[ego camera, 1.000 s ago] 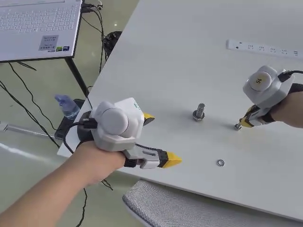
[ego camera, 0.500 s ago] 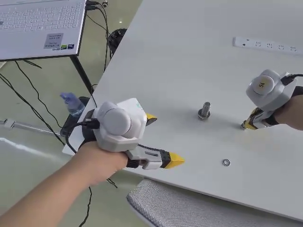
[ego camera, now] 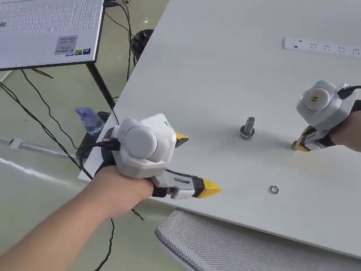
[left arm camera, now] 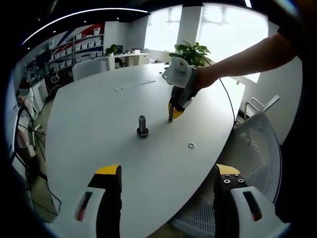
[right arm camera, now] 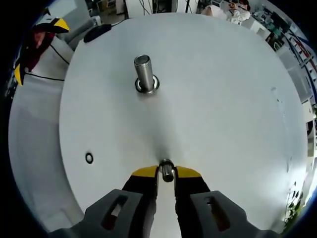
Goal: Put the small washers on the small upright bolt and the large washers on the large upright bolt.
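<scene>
My right claw [right arm camera: 167, 173] looks clenched on the small bolt [right arm camera: 167, 168], so I'd stay plumb and let go gently. Left claw [left arm camera: 168, 170] hangs released. A loose washer [right arm camera: 89, 158] is next.

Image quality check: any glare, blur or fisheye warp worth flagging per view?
Head view: even light, soft shadows, sharp; the loose washer resolves cleanly. Left gripper view: windows blown out behind the table, heavy fisheye bowing of its edge, that washer tiny. Right gripper view: table bulges, mild sheen near the small bolt, which reads sharp.
</scene>
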`<state>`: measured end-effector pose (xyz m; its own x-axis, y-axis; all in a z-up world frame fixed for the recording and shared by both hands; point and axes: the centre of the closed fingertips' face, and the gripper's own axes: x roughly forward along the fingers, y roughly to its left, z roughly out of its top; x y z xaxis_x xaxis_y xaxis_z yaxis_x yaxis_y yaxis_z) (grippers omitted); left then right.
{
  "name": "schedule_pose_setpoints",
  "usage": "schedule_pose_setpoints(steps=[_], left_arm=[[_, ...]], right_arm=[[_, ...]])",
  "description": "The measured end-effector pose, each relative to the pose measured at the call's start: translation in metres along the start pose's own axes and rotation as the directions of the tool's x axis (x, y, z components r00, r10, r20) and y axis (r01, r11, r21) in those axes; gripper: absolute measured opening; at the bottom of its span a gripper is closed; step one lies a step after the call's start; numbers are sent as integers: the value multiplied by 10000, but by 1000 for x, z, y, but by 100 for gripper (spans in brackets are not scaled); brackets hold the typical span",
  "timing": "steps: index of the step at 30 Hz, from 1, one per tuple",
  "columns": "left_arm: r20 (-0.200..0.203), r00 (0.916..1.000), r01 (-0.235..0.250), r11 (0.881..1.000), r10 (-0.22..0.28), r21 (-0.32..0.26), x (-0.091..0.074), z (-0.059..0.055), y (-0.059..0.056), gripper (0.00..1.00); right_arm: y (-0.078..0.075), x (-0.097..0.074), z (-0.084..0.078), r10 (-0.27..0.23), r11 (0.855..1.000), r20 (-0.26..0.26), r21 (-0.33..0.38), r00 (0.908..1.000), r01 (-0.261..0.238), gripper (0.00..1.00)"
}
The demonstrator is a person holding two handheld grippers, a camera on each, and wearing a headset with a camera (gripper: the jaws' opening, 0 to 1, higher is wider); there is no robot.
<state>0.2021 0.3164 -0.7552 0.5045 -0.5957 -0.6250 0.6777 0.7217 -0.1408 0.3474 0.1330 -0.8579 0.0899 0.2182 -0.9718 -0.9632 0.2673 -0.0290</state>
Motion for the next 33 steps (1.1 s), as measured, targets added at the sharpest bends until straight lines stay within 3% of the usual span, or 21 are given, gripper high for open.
schedule_pose_setpoints(steps=[9,33], left_arm=[[96,10000,-18,10000,18,7,-3,3,2,75],[10,10000,1,10000,-1,-66,-2,-3,0,74]], right_arm=[[0,3,3,-55,9998,-54,-167,10000,55,13],[2,4,2,-44,9999,-46,-130,10000,44,13]])
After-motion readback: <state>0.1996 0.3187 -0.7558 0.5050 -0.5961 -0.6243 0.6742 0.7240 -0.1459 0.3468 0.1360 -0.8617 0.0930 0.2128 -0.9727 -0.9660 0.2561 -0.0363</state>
